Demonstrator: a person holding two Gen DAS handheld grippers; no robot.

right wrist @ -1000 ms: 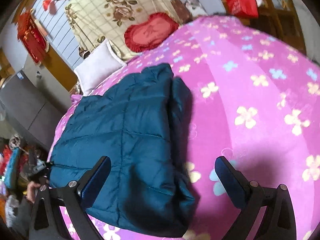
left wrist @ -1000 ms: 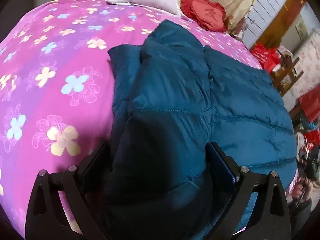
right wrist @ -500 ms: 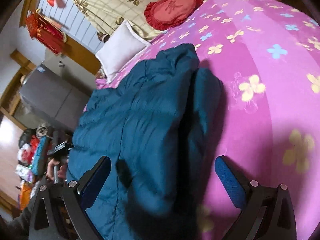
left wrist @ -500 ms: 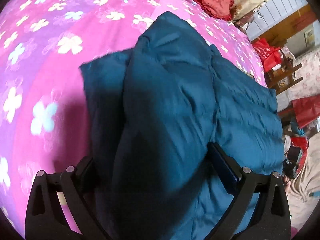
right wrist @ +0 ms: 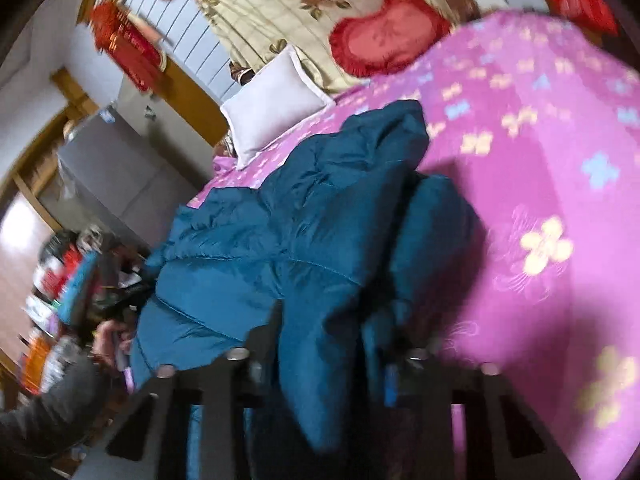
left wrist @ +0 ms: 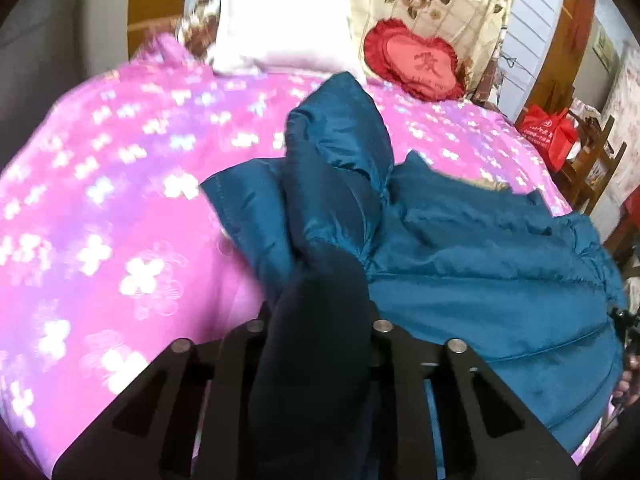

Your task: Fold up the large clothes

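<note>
Both claws, left claw and right claw, are clamped on the teal puffer jacket, so I'd lift evenly and lay the fold flat on the bed.

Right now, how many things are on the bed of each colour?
Teal: 1, the puffy jacket, pinched by the left hand-held gripper and the right hand-held gripper
White: 1, the pillow
Red: 1, the heart cushion
Pink: 1, the flowered bedspread underneath
Total: 4
</note>
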